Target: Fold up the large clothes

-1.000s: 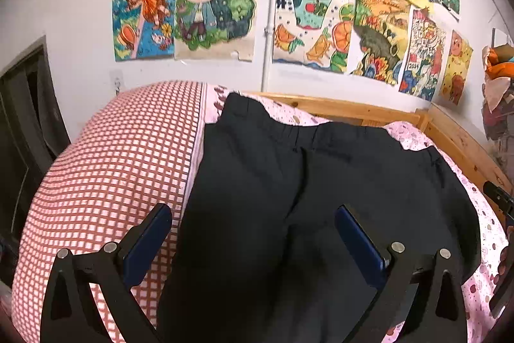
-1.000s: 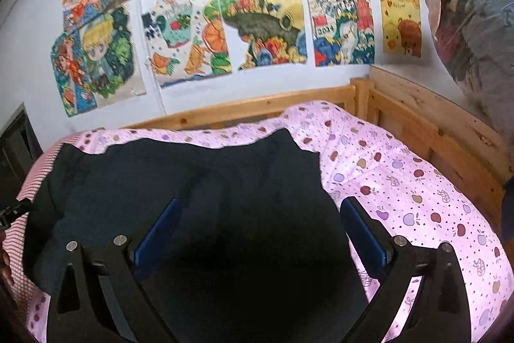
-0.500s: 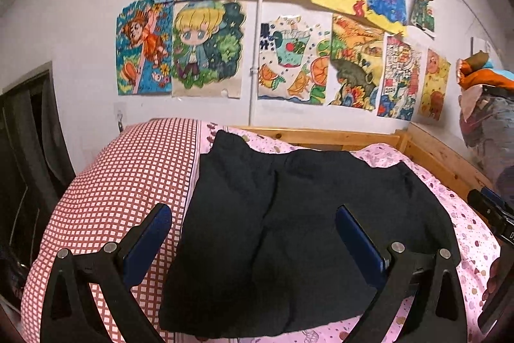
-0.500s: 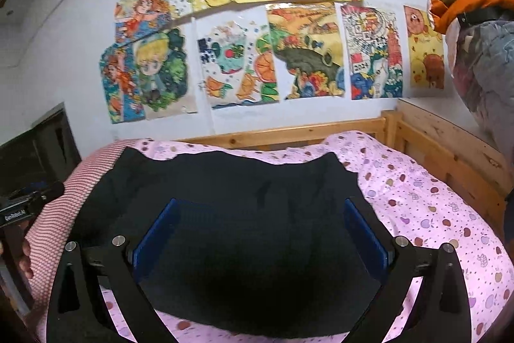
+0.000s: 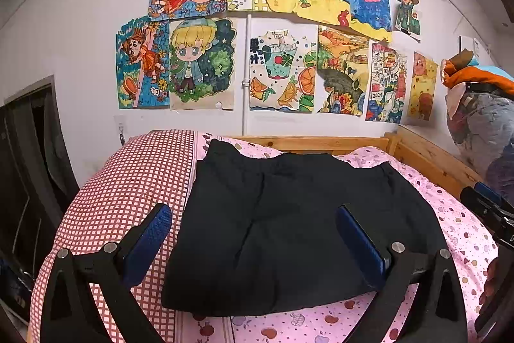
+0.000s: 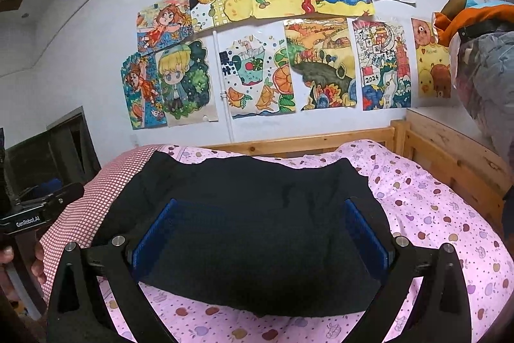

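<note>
**Black garment folded on the bed, both grippers off it**

The black garment (image 5: 289,227) lies folded into a rough rectangle on the pink fruit-print bedsheet (image 6: 433,214), its left edge lapping onto the red checked pillow (image 5: 128,198). The left gripper (image 5: 253,243) has its blue pads spread wide, holding nothing. Same deal with the right gripper (image 6: 260,233): fingers wide apart, nothing between them. A wooden bed frame (image 6: 449,156) runs behind, and colourful drawings (image 5: 273,37) cover the white wall.
</note>
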`<state>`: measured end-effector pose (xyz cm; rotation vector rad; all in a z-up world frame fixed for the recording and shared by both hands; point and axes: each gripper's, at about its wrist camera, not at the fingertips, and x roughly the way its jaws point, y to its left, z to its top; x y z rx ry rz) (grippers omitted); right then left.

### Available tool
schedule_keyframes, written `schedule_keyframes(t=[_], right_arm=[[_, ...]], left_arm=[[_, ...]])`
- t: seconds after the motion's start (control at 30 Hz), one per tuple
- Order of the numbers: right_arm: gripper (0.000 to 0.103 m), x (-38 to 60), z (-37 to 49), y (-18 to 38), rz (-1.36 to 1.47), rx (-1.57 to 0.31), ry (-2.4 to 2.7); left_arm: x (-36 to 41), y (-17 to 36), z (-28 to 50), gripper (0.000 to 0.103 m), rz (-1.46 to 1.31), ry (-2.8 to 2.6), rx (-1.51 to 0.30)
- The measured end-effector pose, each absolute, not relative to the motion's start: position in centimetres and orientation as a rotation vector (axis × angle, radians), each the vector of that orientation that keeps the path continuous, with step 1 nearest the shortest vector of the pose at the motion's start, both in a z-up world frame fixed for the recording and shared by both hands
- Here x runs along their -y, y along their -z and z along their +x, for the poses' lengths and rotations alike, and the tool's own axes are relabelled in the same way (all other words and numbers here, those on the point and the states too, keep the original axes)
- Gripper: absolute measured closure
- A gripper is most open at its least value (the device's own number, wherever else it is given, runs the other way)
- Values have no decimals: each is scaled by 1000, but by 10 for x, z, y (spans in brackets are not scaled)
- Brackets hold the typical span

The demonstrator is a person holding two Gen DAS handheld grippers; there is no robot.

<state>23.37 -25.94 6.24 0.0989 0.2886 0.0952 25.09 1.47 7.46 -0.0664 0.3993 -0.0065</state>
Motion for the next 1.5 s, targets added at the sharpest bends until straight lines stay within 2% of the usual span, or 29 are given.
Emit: schedule_keyframes(t=[0.47,1.1,1.5], right_arm=[[4,247,190,-51,74,-289,-106],[3,244,176,26,107,-411,-162],[3,230,149,31,-21,-295,-79]], left_arm=[[-5,-65,197,0,-59,12,-359],[-12,-12,144,0,-52,8,-386],[-5,12,138,0,-38,47,-380]])
